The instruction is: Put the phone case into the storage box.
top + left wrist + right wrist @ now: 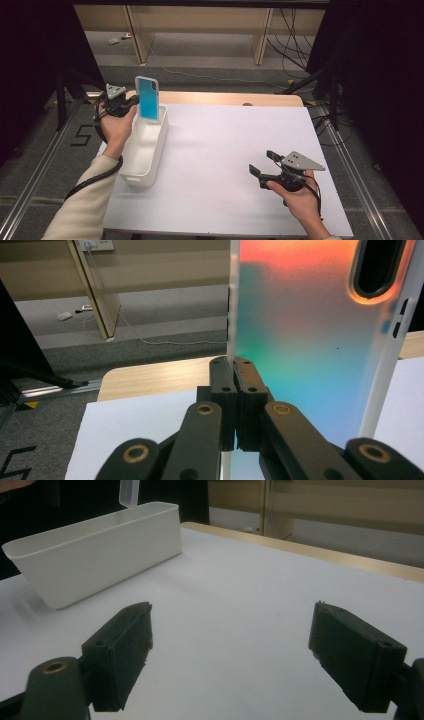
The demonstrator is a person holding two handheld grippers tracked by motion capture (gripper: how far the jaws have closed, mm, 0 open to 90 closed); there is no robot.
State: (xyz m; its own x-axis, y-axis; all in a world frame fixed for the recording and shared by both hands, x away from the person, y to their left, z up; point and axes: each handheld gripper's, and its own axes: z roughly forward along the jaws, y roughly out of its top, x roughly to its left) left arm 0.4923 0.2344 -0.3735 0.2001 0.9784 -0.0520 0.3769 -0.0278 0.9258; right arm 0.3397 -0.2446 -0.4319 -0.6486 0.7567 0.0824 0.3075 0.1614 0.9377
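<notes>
1. Here the left tool [131, 102] pinches the edge of a phone case [148, 98], its jaws pressed together on the thin side wall, as the left gripper view shows with the pads meeting on the case's [300, 340] rim.
2. The phone case hangs upright above the far end of the white bin [131, 167], which sits along the left edge of the tabletop [235, 165]; its lower end dips toward the bin's opening, and I cannot tell whether it touches the wall.
3. The right tool [264, 162] rests near the right front part of the tabletop with its jaws spread wide and nothing between them; in the right gripper view the bin [100, 565] lies well apart from it.
4. The case looks light and thin, probably a flexible shell, frosted white at the rim with a shiny blue-to-orange back. Such a skin is likely slippery, and the side wall may bend under a hard squeeze.
5. A hold on the long side wall, near the middle of its length, seems sound: the pads bite across the rim instead of sliding on the glossy back. The camera cut-out [377, 265] is a weak corner and best avoided.
6. Being light, it should drop harmlessly into the bin, though a tilted release could leave it leaning against the bin's end wall.
</notes>
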